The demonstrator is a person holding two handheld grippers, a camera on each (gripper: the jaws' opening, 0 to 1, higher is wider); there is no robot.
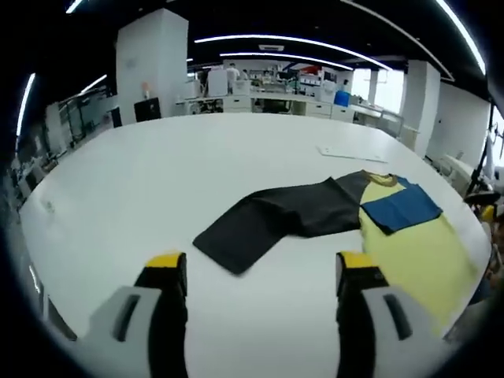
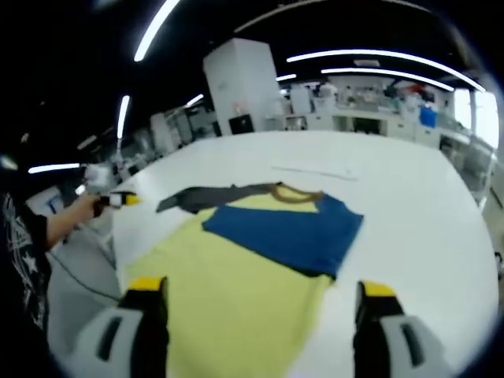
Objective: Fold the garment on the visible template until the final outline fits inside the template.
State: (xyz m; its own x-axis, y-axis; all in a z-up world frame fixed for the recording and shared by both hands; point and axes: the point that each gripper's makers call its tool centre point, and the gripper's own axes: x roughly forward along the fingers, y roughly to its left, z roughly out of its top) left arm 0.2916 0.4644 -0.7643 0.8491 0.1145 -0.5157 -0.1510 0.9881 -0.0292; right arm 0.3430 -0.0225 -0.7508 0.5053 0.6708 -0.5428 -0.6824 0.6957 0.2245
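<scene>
**Shirt spread on the worktop, both hand-held grippers open above it**

In the left gripper view, the left hand-held gripper (image 1: 262, 272) hangs over bare white worktop (image 1: 157, 181) with its yellow-tipped jaws wide apart and nothing between them. The garment, a T-shirt (image 1: 417, 252) with a pale yellow body, a blue panel (image 1: 403, 209) folded across its upper part and a dark grey sleeve (image 1: 276, 216) stretched flat to one side, lies ahead of those jaws and off to their right; the sleeve's end is nearest the gripper, but apart from it.

In the right gripper view, the right hand-held gripper (image 2: 262, 295) is also spread open and empty, directly above the yellow body of the T-shirt (image 2: 228, 295), with the blue panel (image 2: 287, 232) just ahead of the jaws. A brownish collar (image 2: 293, 194) marks the far edge. At the left of this view a person's hand (image 2: 83, 206) holds the other gripper near the worktop's edge.
</scene>
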